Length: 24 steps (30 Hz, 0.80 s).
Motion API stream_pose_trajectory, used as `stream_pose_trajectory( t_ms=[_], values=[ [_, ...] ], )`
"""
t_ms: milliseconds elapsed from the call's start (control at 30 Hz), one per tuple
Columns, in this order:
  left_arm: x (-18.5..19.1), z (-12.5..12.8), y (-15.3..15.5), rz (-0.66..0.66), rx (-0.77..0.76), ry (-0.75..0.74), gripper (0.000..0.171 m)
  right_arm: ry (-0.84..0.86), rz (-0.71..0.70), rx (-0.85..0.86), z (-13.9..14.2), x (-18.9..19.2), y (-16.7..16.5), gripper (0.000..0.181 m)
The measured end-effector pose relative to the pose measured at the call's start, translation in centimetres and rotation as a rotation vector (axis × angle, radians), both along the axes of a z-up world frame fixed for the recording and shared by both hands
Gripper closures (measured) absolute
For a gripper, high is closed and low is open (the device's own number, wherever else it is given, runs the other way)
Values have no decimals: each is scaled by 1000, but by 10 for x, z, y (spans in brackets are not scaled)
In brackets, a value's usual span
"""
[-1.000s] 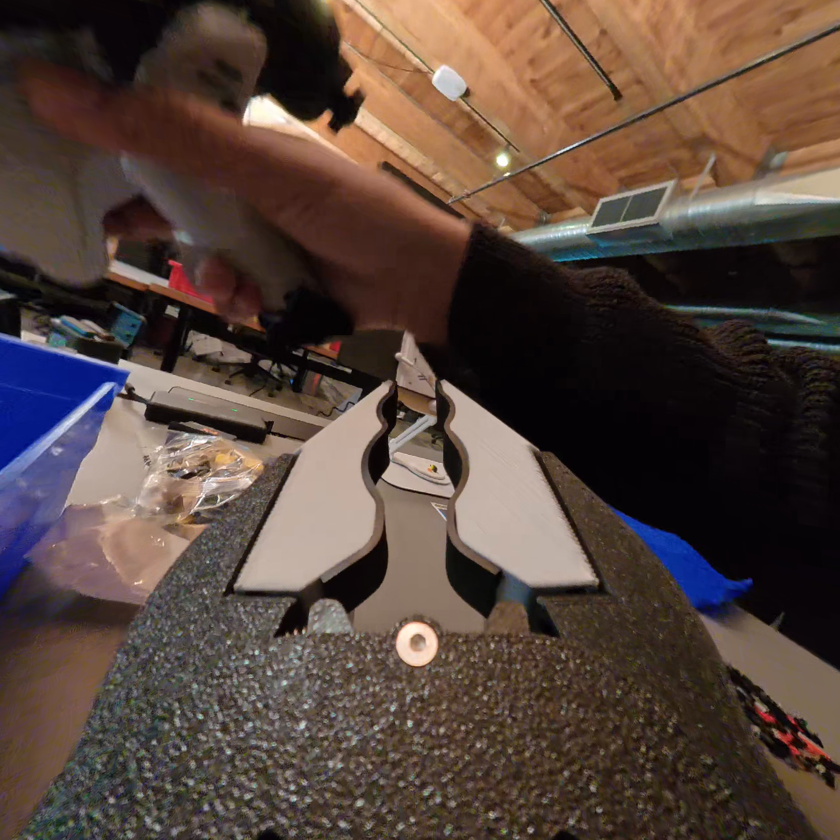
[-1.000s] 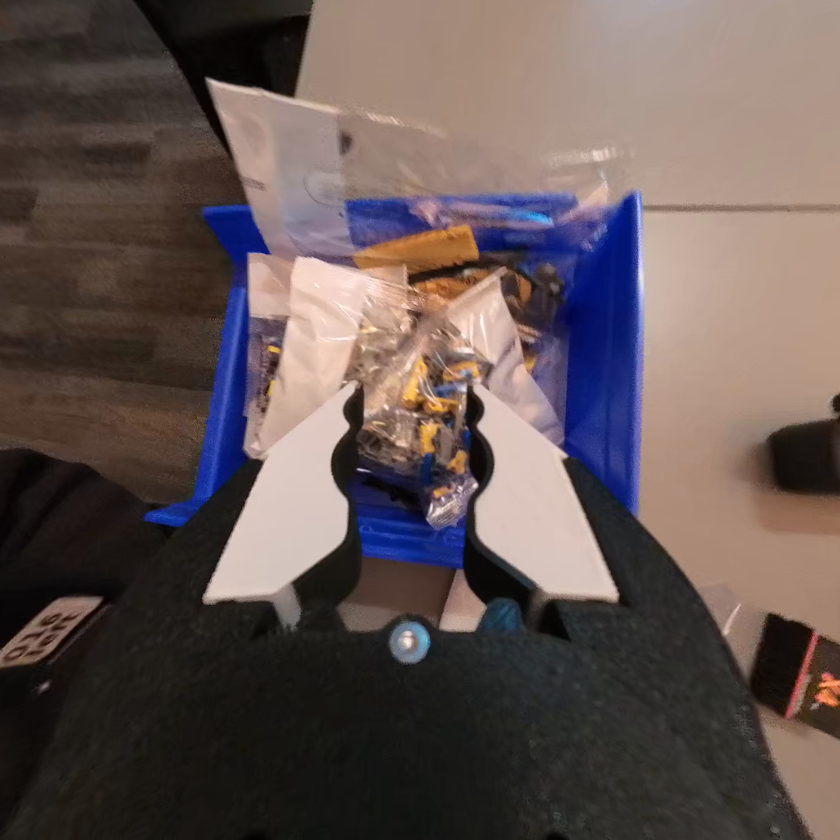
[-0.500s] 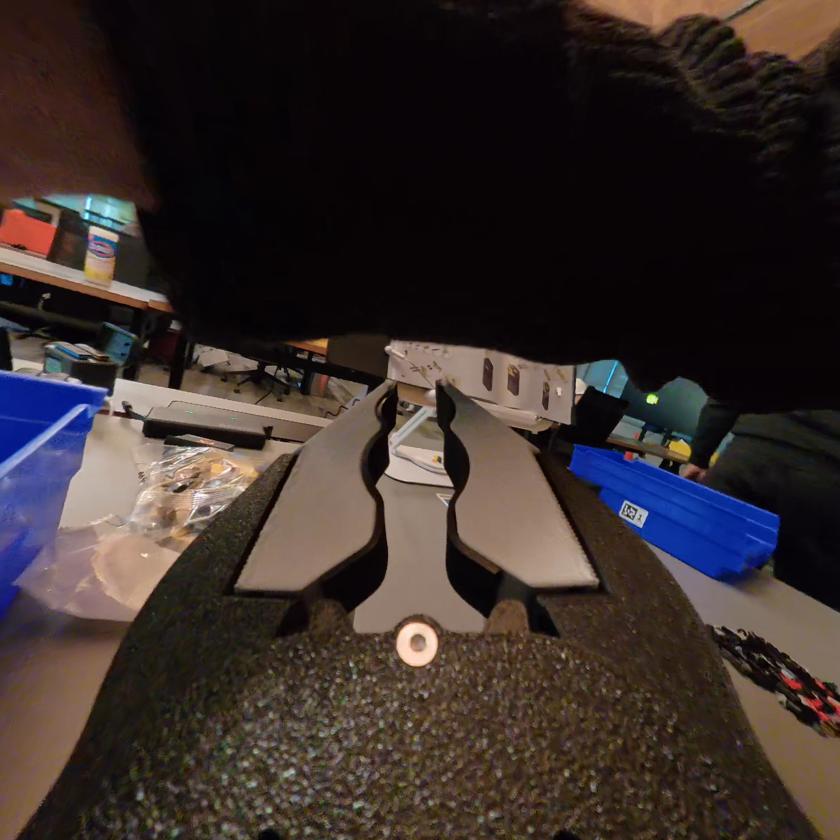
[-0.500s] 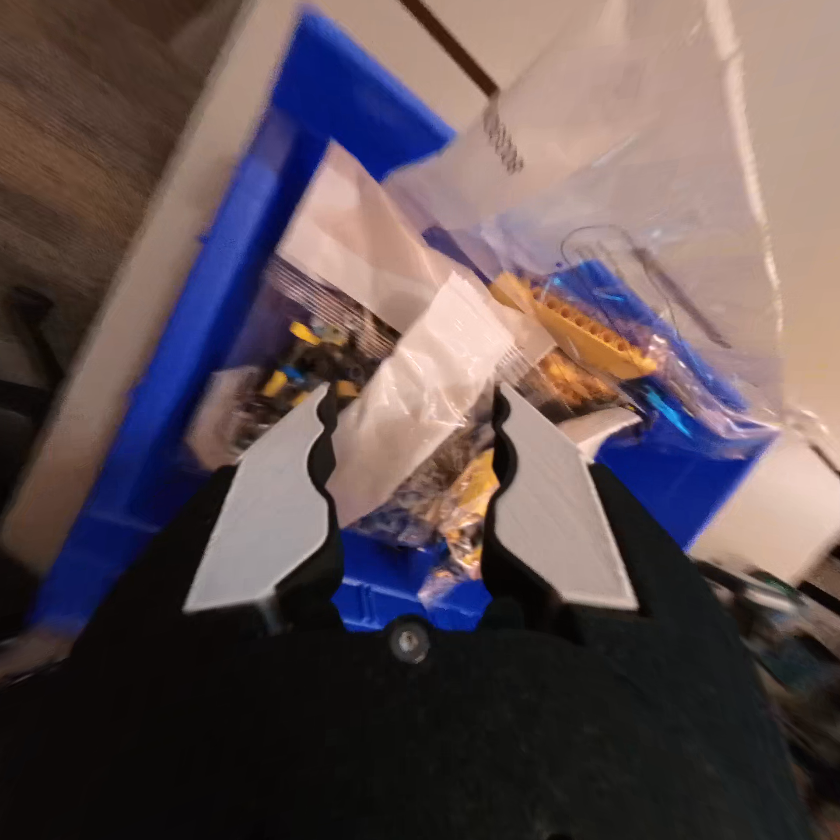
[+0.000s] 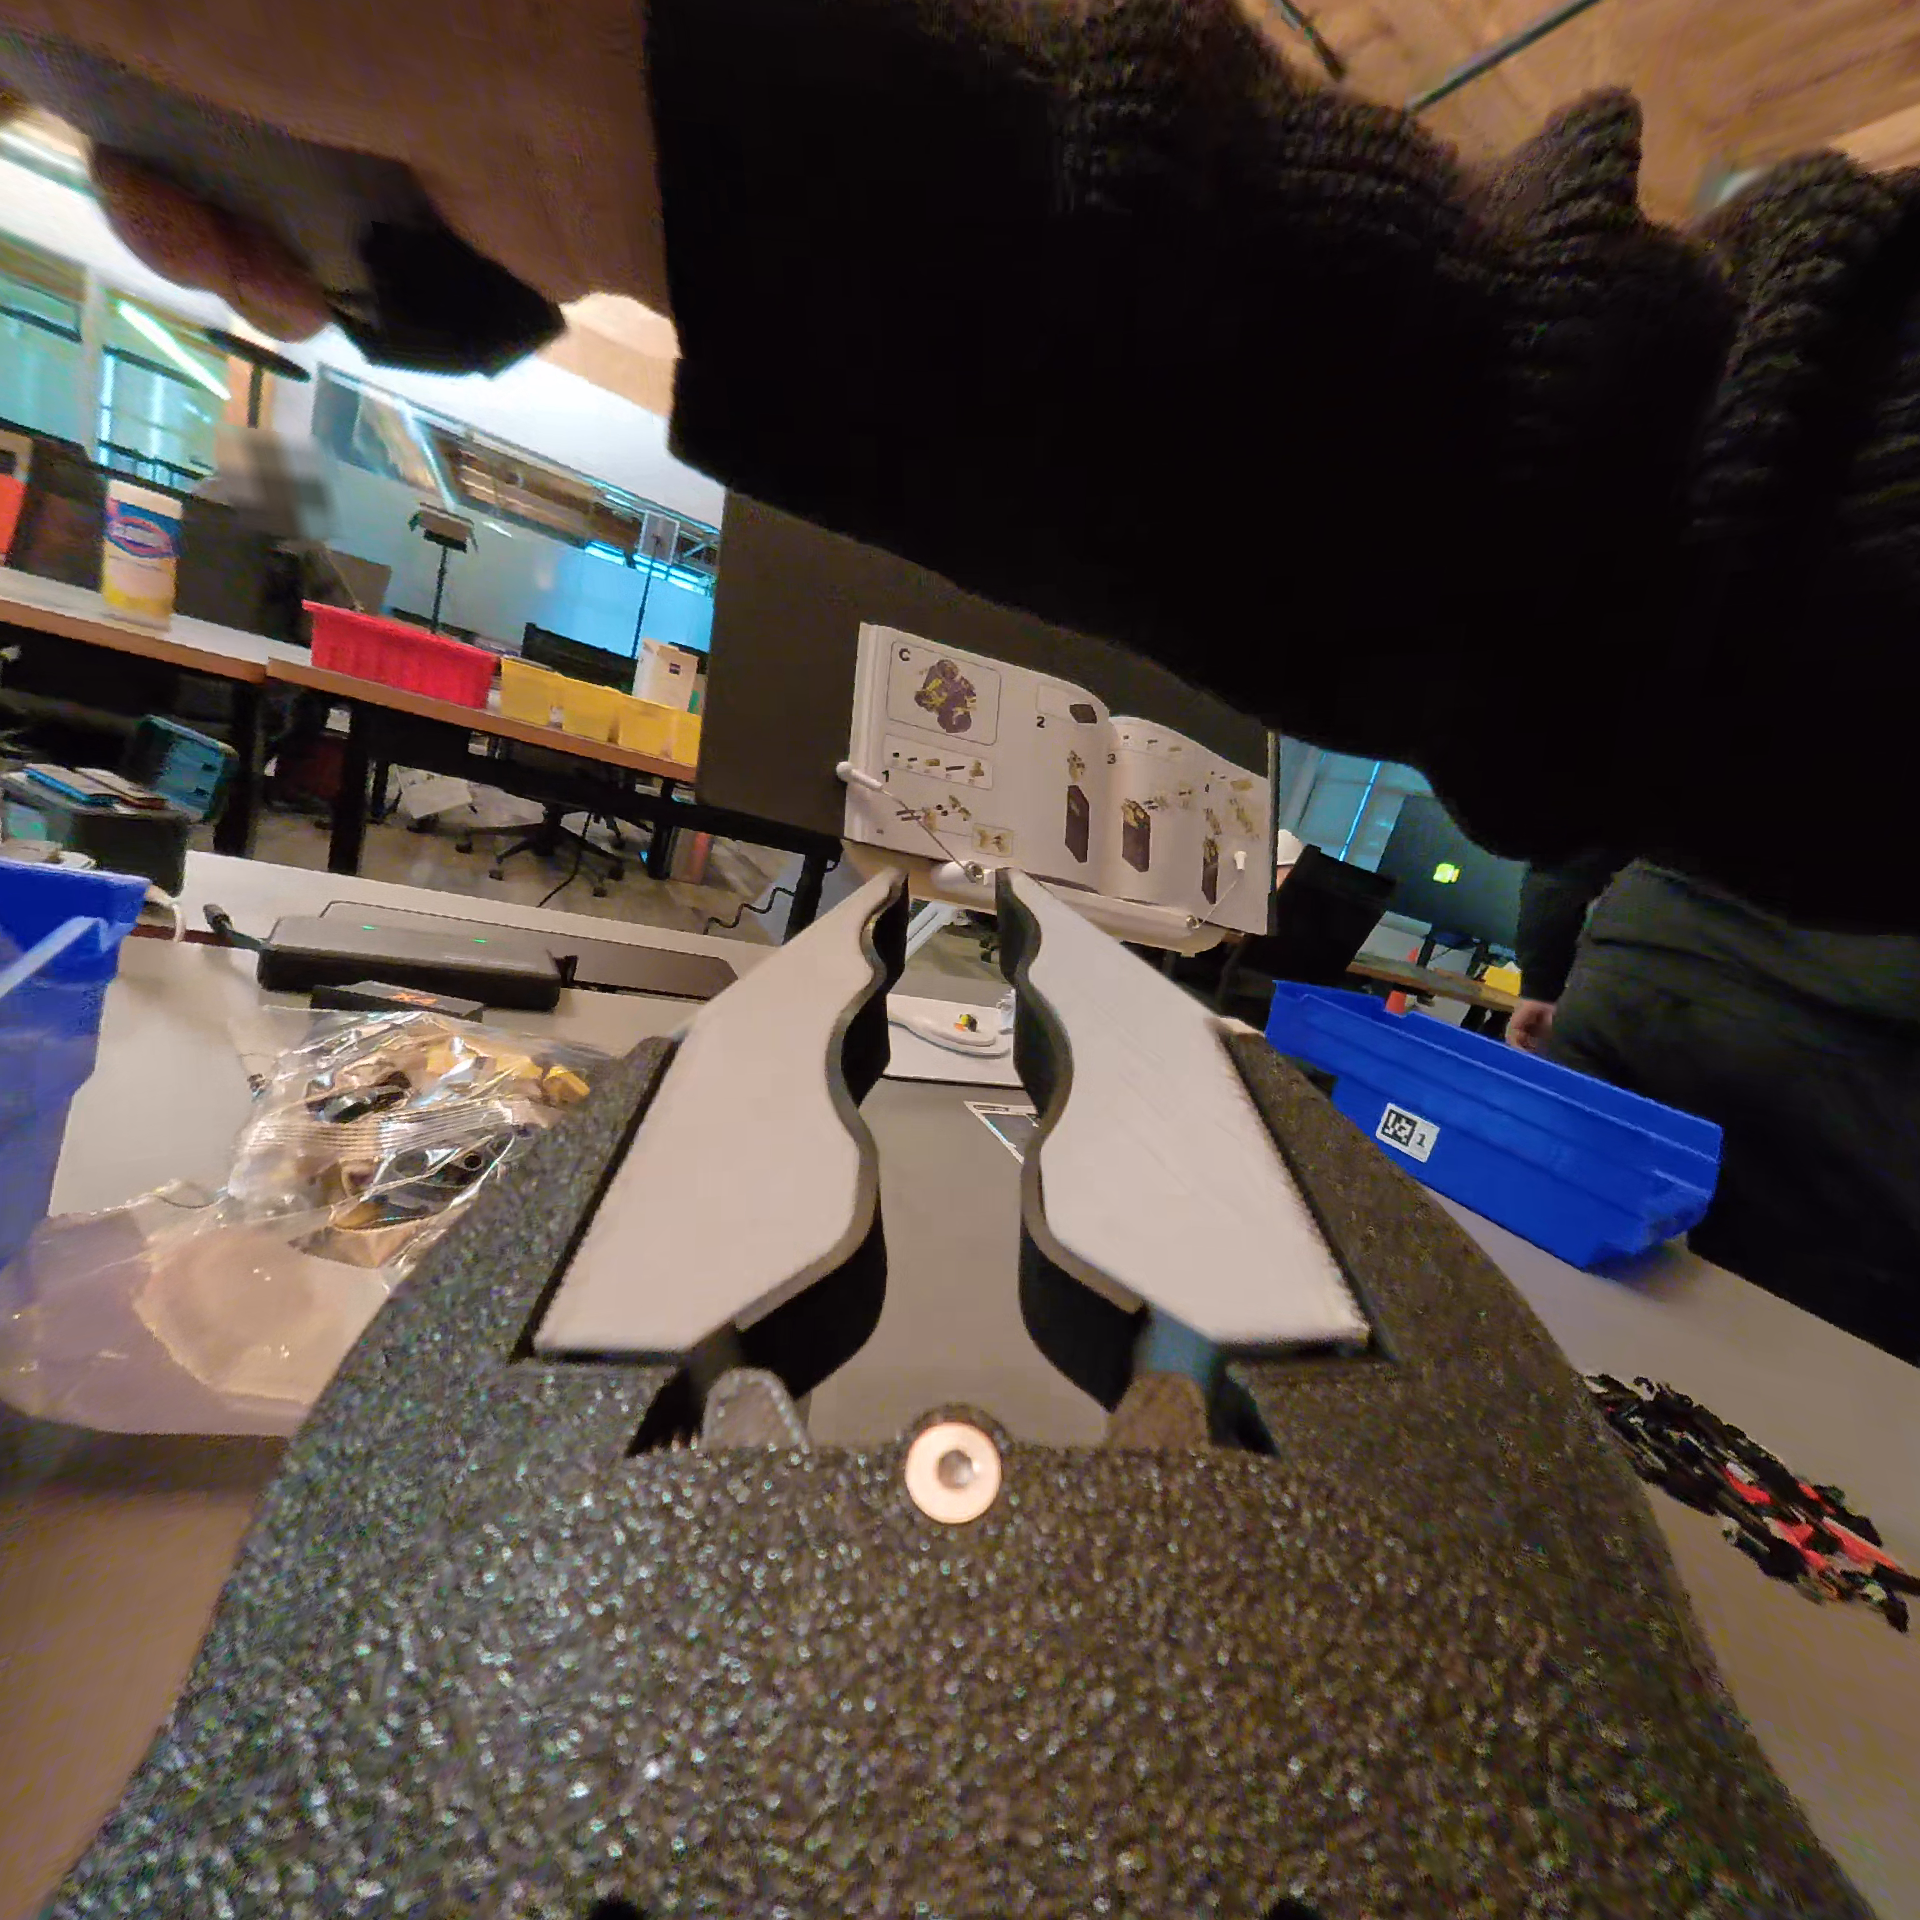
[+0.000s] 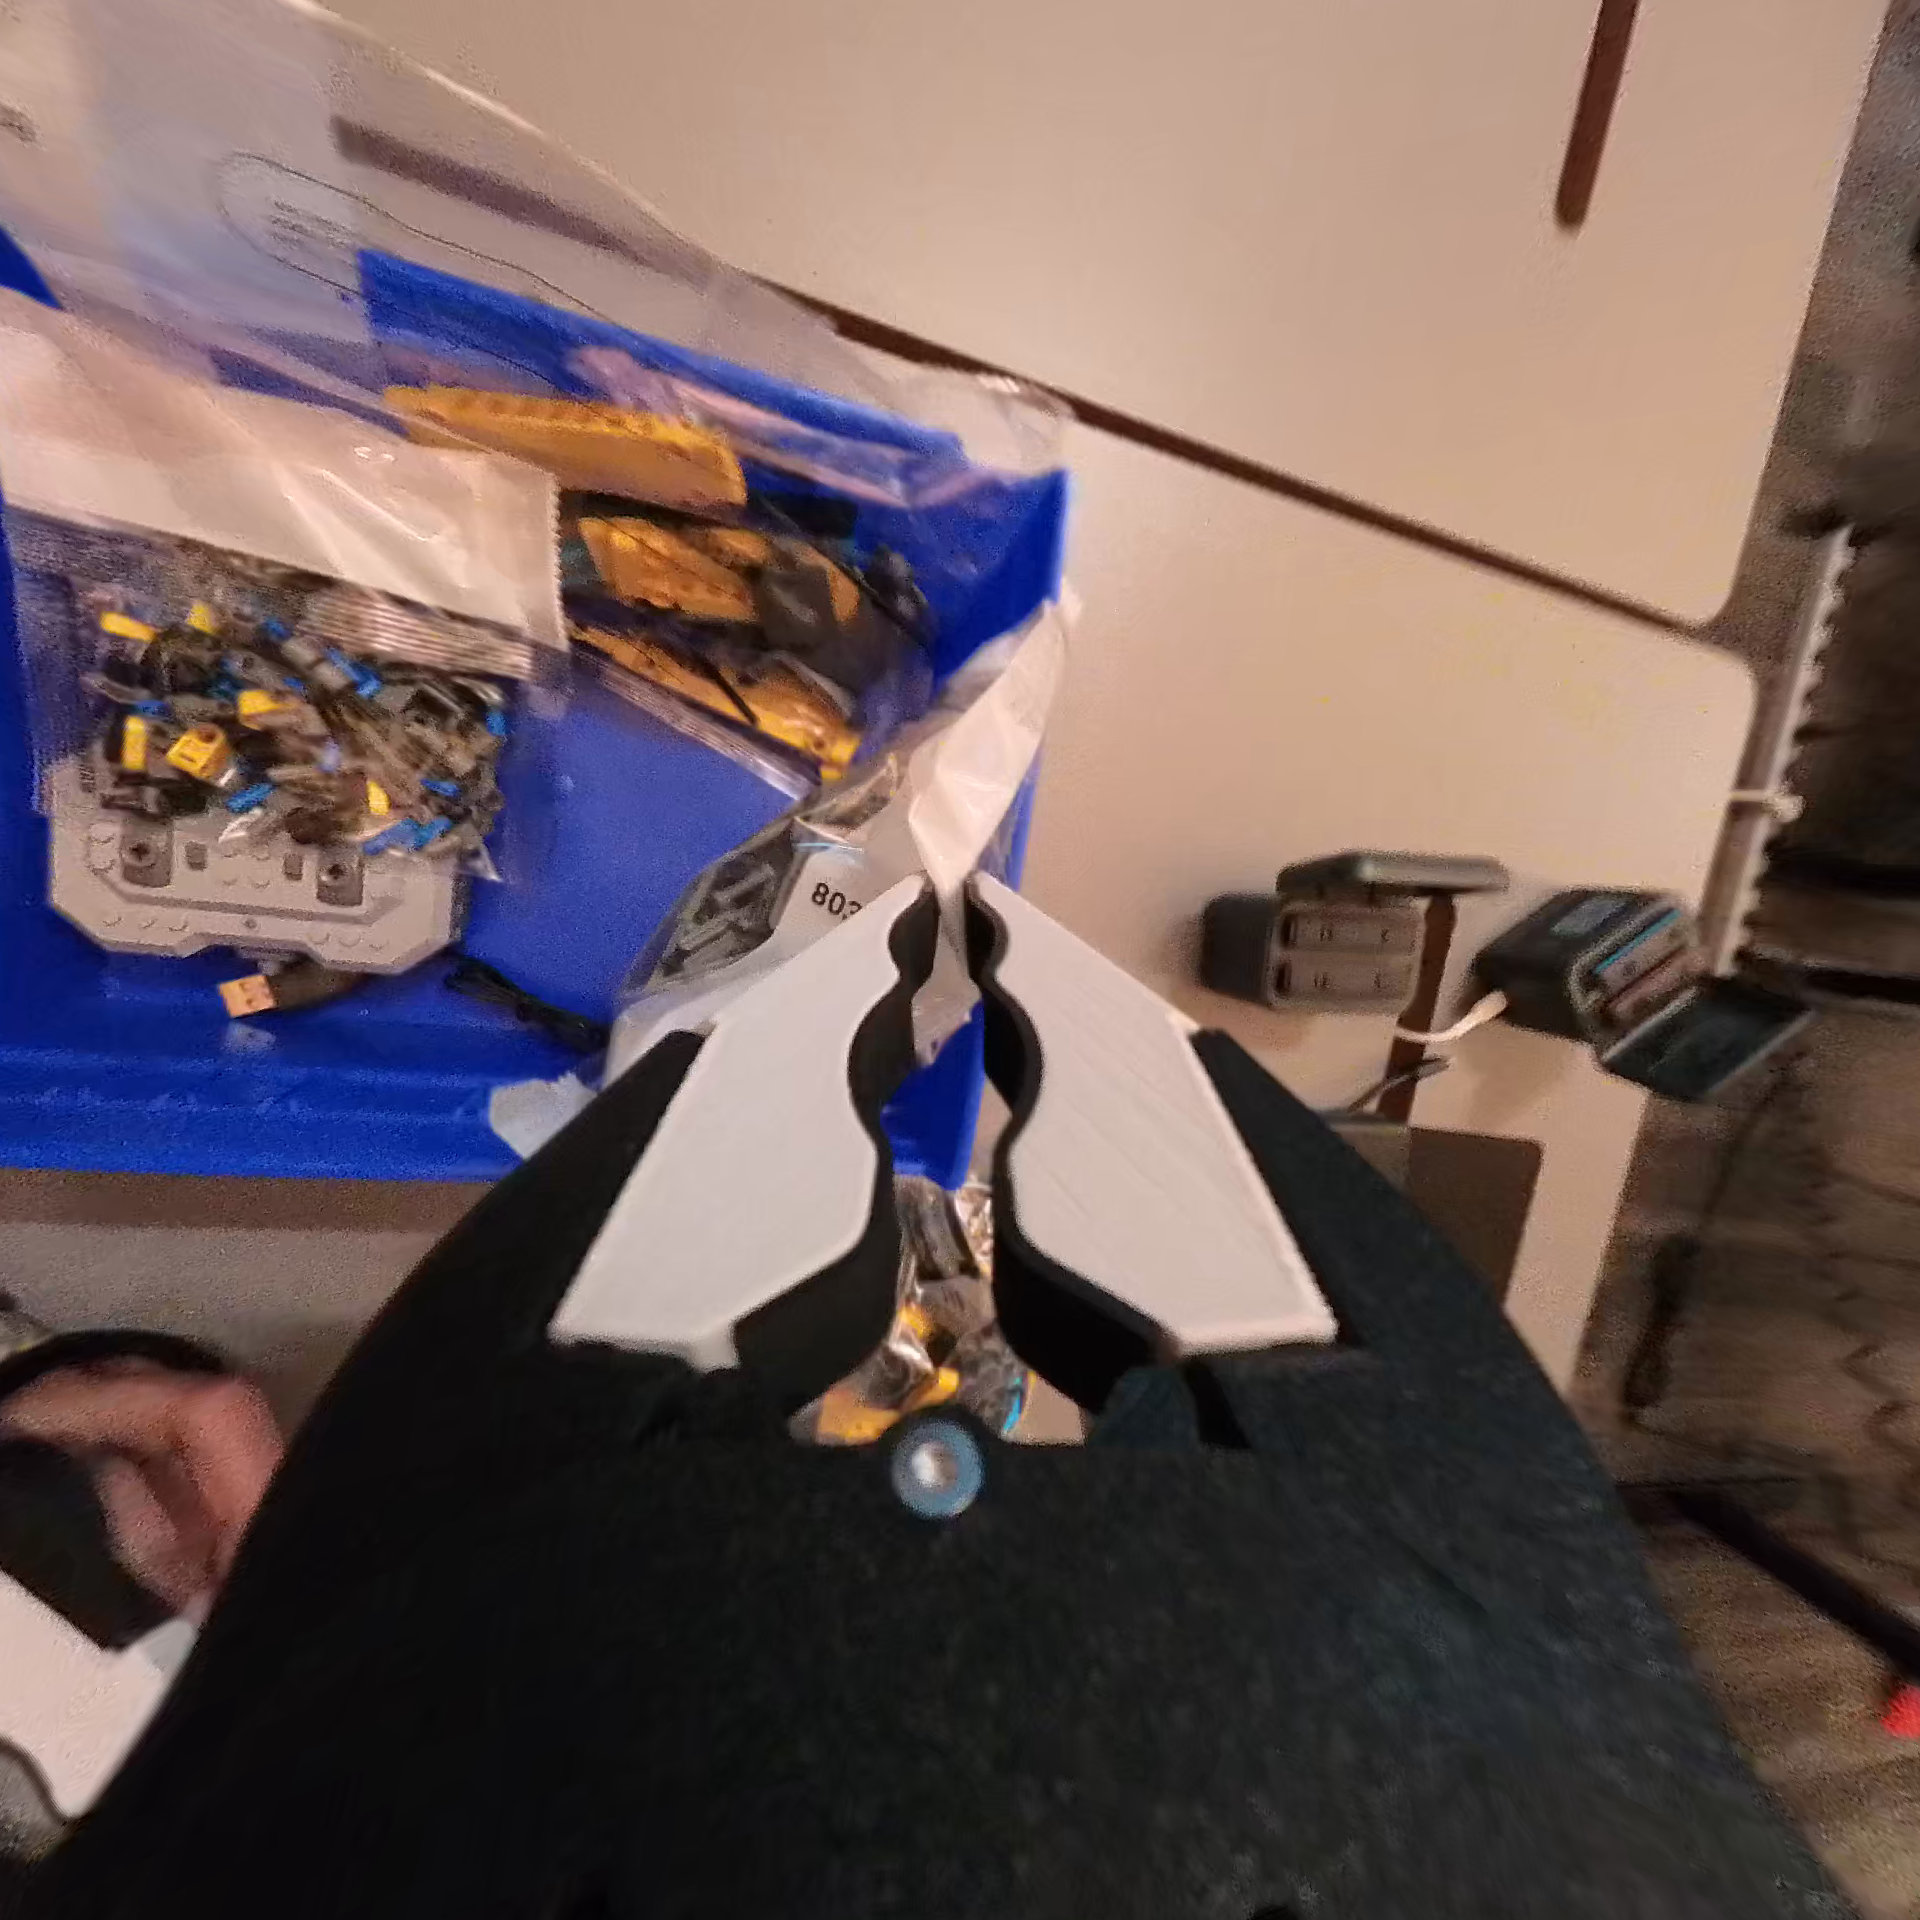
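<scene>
My right gripper (image 6: 943,896) is shut on the top edge of a clear plastic bag (image 6: 977,769). The bag's yellow and black small parts (image 6: 925,1340) hang between the fingers near their base. Behind it stands a blue bin (image 6: 312,1101) with more bags: one with mixed parts and a grey block (image 6: 260,748), one with long yellow pieces (image 6: 665,540). My left gripper (image 5: 951,888) rests low over the table, slightly open and empty. A clear bag of small parts (image 5: 395,1132) lies to its left. A black knit sleeve (image 5: 1195,364) crosses above it.
An open instruction booklet (image 5: 1060,790) stands on a holder ahead of the left gripper. A long blue bin (image 5: 1486,1122) lies at right, another blue bin (image 5: 52,1039) at far left, a black flat device (image 5: 405,961) behind the bag. Chargers (image 6: 1340,925) sit right of the bin.
My right gripper went from open over the bin's bags to shut on one bag's edge, and has swung to the bin's right side. The sleeve moved across above the left gripper, which stayed put.
</scene>
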State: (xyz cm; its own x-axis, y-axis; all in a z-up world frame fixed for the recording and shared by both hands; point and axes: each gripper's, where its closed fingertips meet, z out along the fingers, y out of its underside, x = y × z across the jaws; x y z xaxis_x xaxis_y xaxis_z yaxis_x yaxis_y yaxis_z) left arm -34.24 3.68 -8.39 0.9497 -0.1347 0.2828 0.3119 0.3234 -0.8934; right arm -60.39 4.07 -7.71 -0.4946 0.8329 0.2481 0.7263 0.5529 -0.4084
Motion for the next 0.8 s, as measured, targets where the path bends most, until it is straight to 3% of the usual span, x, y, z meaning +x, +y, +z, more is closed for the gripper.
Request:
stream_pose_trajectory(
  t_ms=[233, 500, 700, 800],
  values=[
    [4, 0, 3, -2, -14, 17, 156, -92, -157, -169, -22, 14, 53, 175],
    [7, 3, 1, -41, 6, 5, 156, -62, -75, -41, -28, 22, 44, 172],
    [7, 2, 1, -36, 4, 7, 156, -29, -86, -88, -14, 16, 29, 141],
    [5, 1, 1, -31, -1, 0, 156, 43, -46, -94, 2, 5, 13, 136]
  ],
)
